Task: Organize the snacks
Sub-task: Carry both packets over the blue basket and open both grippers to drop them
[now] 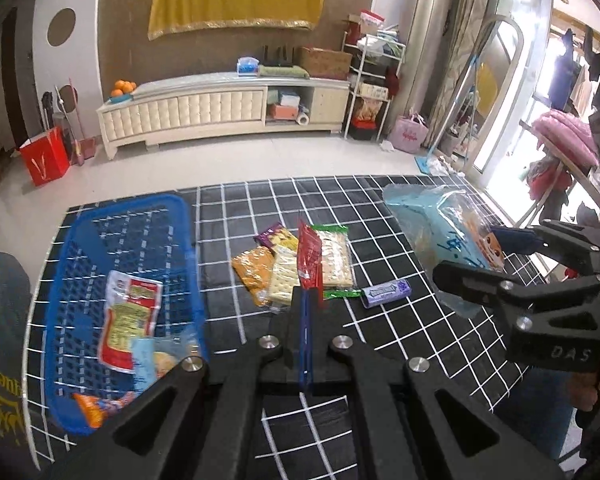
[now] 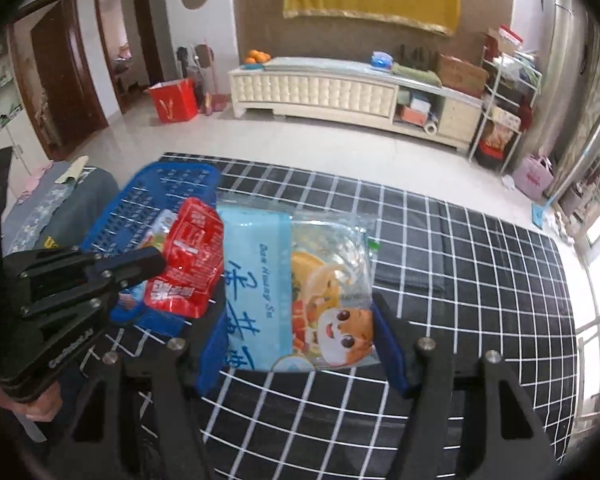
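Right tool [image 2: 300,344] clamps a pale-blue cartoon pack [image 2: 296,292] (script unreadable); left tool [image 1: 307,300] pinches a red packet [image 1: 309,260]

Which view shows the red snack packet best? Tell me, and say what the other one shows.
The right wrist view: the red snack packet faces the camera broadside, its print visible, pinched by the left gripper. The left wrist view sees the packet nearly edge-on, a thin red strip rising from that gripper's shut fingers.
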`<state>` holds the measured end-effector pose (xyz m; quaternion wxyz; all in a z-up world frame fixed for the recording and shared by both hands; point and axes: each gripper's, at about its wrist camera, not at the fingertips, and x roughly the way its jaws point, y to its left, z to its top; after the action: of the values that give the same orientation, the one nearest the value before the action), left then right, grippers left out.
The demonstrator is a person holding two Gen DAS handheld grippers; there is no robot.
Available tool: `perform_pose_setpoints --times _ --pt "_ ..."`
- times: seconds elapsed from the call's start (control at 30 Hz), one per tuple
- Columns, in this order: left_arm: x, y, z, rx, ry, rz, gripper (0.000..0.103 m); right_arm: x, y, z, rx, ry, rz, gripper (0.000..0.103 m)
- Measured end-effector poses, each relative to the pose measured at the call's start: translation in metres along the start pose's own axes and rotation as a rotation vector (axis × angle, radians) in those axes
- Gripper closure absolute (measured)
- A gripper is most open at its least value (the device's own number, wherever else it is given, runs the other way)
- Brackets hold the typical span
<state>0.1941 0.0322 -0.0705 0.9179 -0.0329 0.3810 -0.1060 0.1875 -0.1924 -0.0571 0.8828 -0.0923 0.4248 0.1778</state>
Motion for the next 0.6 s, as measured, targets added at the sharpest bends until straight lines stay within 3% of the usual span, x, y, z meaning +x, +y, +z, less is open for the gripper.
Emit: perform_pose_setpoints --times 0.6 --pt "-0.056 0.089 -0.003 -0.047 -0.026 0.122 0.103 0.030 0.090 0.023 -0.099 0.002 0.146 0.033"
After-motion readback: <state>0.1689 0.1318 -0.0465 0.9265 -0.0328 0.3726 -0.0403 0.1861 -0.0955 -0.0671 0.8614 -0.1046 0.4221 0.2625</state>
